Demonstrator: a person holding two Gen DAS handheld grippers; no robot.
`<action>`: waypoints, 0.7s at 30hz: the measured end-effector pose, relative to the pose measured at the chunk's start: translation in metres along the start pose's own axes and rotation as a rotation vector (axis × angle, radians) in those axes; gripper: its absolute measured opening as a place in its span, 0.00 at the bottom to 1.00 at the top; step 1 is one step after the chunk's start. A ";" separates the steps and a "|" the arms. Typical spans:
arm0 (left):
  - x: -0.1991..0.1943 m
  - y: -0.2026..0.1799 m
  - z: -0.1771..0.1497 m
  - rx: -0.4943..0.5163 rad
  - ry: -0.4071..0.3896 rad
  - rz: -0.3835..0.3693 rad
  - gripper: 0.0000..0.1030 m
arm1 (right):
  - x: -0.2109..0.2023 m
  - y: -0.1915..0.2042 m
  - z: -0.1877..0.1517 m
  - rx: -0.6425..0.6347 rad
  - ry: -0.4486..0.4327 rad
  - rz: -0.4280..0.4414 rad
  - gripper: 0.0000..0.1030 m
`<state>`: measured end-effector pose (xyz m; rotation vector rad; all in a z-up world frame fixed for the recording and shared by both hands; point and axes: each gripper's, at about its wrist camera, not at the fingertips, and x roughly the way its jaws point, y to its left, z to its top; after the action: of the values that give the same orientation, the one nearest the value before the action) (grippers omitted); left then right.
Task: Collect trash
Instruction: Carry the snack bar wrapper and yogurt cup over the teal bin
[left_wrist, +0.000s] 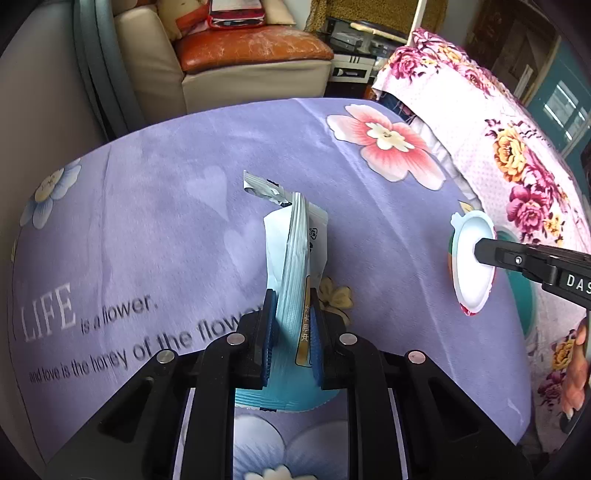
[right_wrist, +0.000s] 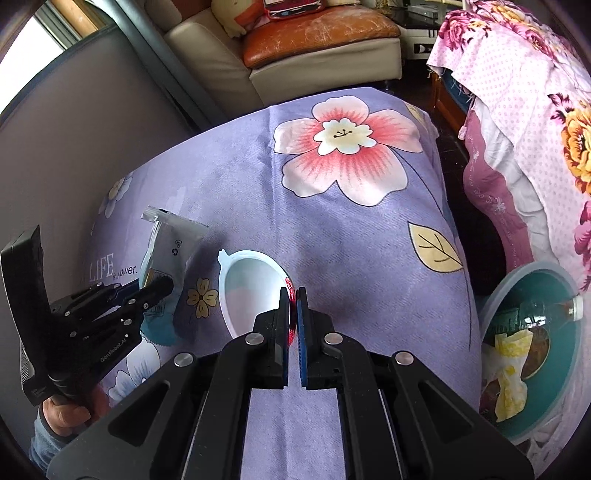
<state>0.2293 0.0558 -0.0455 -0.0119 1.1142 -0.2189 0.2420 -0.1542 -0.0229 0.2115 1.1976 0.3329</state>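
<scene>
**Both grippers holding trash over the tabletop**

The left gripper (left_wrist: 291, 325) has its fingers clamped on a blue-and-white packet (left_wrist: 295, 266) above the purple floral tabletop (left_wrist: 147, 221). Toward the right edge, the right gripper (right_wrist: 293, 314) pinches a white lid (right_wrist: 251, 288). A teal bin (right_wrist: 554, 369) sits past that edge.

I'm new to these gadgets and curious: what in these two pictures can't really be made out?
- Packet, left view: lower part hidden between the left tool's fingers; print too small to read.
- Lid, right view: near edge covered by the right tool's fingers.
- Bin, right view: cut off by the picture edge; contents jumbled.
</scene>
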 end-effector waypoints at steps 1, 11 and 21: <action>-0.003 -0.003 -0.004 -0.004 0.001 -0.005 0.17 | -0.004 -0.004 -0.003 0.006 -0.003 -0.001 0.04; -0.030 -0.044 -0.034 -0.009 0.001 -0.033 0.17 | -0.044 -0.034 -0.042 0.050 -0.059 0.001 0.04; -0.046 -0.113 -0.050 0.061 0.002 -0.068 0.17 | -0.088 -0.076 -0.075 0.091 -0.134 -0.005 0.04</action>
<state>0.1461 -0.0410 -0.0134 0.0046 1.1100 -0.3139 0.1540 -0.2580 0.0025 0.3057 1.0814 0.2561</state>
